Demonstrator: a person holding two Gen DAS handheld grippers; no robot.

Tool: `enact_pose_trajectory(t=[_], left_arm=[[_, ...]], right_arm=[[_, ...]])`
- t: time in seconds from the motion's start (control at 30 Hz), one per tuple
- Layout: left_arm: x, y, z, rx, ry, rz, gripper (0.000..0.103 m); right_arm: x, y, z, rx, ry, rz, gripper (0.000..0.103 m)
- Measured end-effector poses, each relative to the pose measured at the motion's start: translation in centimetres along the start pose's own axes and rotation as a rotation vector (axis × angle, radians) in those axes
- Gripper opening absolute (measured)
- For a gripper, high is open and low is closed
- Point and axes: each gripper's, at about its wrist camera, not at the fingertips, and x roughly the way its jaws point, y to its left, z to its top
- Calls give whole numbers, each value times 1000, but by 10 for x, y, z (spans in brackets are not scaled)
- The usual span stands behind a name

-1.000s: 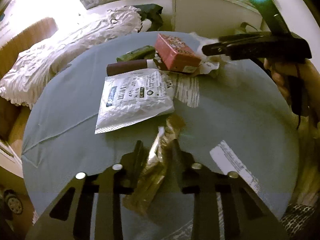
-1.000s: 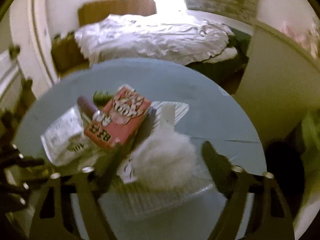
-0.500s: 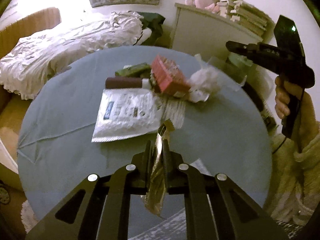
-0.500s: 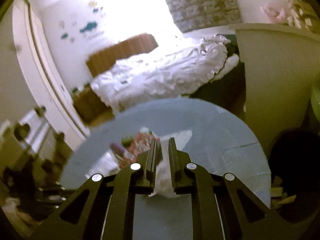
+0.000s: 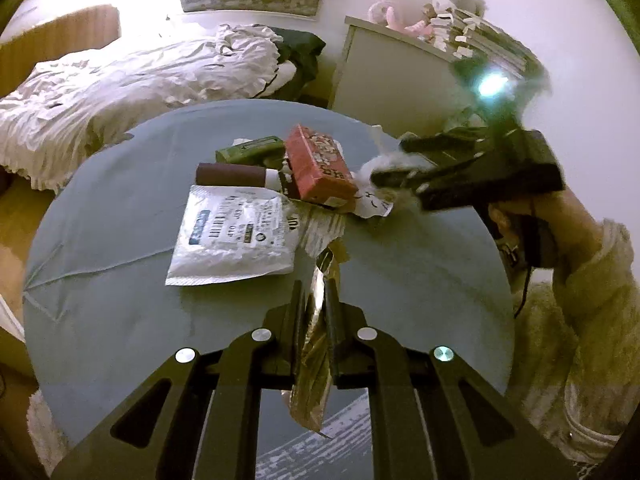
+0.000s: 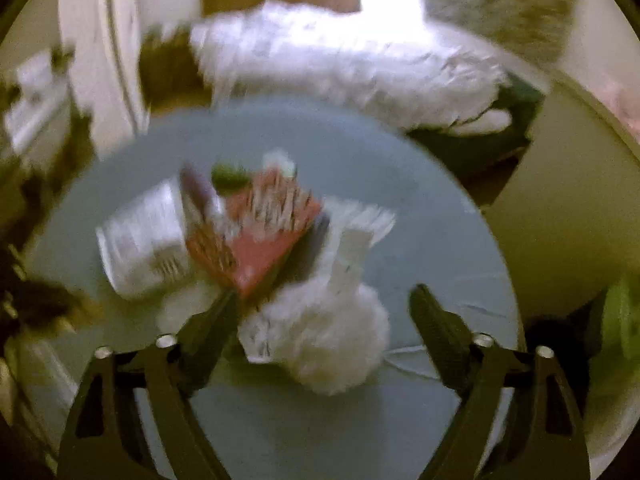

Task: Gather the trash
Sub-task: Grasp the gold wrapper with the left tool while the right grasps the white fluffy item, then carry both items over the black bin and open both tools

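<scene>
My left gripper (image 5: pixel 313 300) is shut on a crinkled gold foil wrapper (image 5: pixel 314 364), held above the round grey table (image 5: pixel 120 300). A trash pile lies mid-table: a red box (image 5: pixel 318 168), a white printed pouch (image 5: pixel 236 236), a brown tube (image 5: pixel 232 174), a green packet (image 5: pixel 250 149) and a white crumpled tissue (image 6: pixel 320 344). My right gripper (image 6: pixel 324 304) is open, its fingers either side of the tissue, low over the table; it also shows in the left wrist view (image 5: pixel 400 166). The right wrist view is blurred.
A bed with white bedding (image 5: pixel 120 84) stands behind the table. A cream cabinet (image 5: pixel 396 76) with books and plush toys on top stands at the back right. A printed paper (image 5: pixel 352 440) lies near the table's front edge.
My right gripper has opened and dropped back down to the pile, with the tissue between its fingers on the table. My left gripper stays shut on the gold wrapper, slightly lifted.
</scene>
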Motion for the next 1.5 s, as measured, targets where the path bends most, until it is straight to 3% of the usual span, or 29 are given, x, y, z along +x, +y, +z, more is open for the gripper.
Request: enact_pose_trajectory(t=[0.07,0.13,0.23,0.33,0.47,0.73,0.8,0.93,1.0,1.23,1.5], left_arm=[[0,3,-1,-7,0,1,11],[0,6,-2,-15,-1,-2,11],[0,7,-4,-20,-4,-10,11],[-3,6,-2,-18,-12,-19,11],[-7,4,6,-22,-32,-40,11],[-3,-29,44,26,-87,-115,11],[0,-44,55,42,-106,-142,11],[16,-78,81,76,-134,-210,11],[26,-93,91,93,-139,-235,11],[64,-158,123,161,-136,-322,11],[119,-217,143,210,-91,-378,11]], right_arm=[[18,9,2,-87,98,-60,59],[18,14,4,-110,93,-36,41],[8,19,5,-106,63,-36,35],[-17,14,4,-8,-38,57,35],[-68,-16,-1,204,-246,226,35],[-132,-126,-59,687,-656,412,35],[-143,-152,-86,786,-740,380,35],[-147,-189,-131,929,-810,345,35],[-146,-206,-156,999,-827,283,35],[-127,-249,-219,1174,-779,54,35],[-103,-280,-237,1226,-730,-56,35]])
